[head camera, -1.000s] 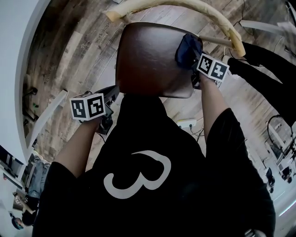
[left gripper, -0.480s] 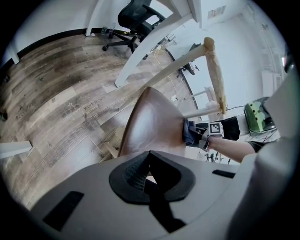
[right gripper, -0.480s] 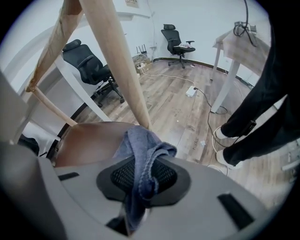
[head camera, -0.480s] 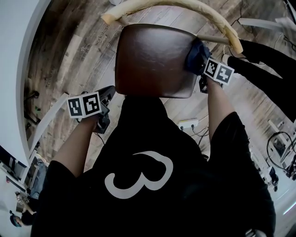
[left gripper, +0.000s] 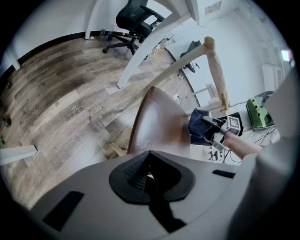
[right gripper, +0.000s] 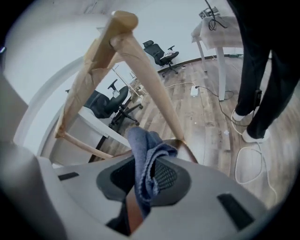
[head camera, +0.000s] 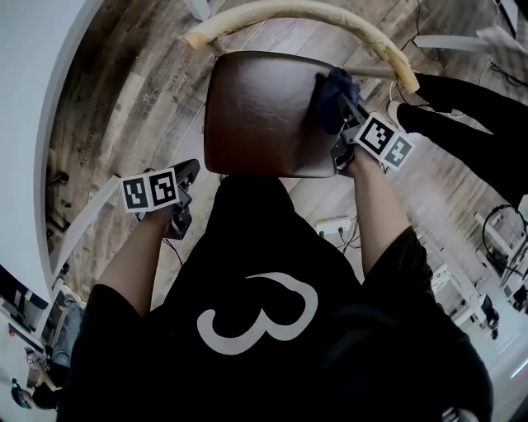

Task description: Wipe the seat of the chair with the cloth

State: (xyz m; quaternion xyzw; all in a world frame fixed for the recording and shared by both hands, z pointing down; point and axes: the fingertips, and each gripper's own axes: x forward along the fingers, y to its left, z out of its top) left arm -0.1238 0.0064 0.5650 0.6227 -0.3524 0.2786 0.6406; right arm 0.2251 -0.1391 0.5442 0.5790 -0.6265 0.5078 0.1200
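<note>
The chair's brown seat [head camera: 264, 115] lies below me, seen edge-on as the seat [left gripper: 159, 124] in the left gripper view. A dark blue cloth [head camera: 332, 97] rests on the seat's right rear part, pinched in my right gripper [head camera: 338, 115]. In the right gripper view the cloth [right gripper: 145, 159] hangs bunched between the jaws of that gripper [right gripper: 143, 187]. My left gripper [head camera: 183, 185] hovers off the seat's front left corner, over the floor. Its jaws are shut with nothing in them, as the left gripper [left gripper: 149, 177] shows.
The chair's curved pale wooden backrest [head camera: 313, 16] rises just behind the cloth, with its spindle [right gripper: 145, 75] close to the right gripper. A person in black trousers [head camera: 462, 107] stands at right. A power strip [head camera: 334, 224] and cables lie on the wooden floor. Office chairs [left gripper: 133, 18] stand farther off.
The right gripper carried the cloth out to the seat's right edge and has now drawn it back left over the seat. The left gripper has barely moved.
</note>
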